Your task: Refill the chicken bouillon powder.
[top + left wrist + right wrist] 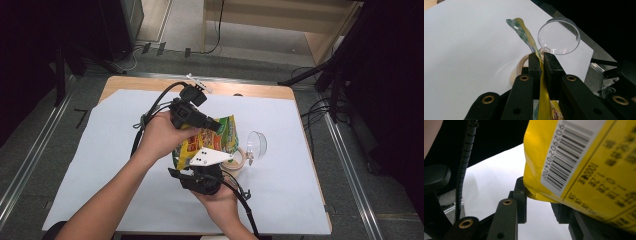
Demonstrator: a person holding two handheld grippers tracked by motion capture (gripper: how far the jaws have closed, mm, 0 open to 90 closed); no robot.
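The high view looks down and forward on my table (125,95) from above my side. The left gripper view rides low, looking along my jaws across the white sheet (461,50), close to the bag (524,32). The right gripper view sits very close under the bag (584,162). All three share bag and sheet.

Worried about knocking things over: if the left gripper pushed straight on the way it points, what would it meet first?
Probably the clear plastic cup lying on its side just beyond the left gripper, which is clamped on the yellow snack bag. The tape roll sits lower; depth is unclear.
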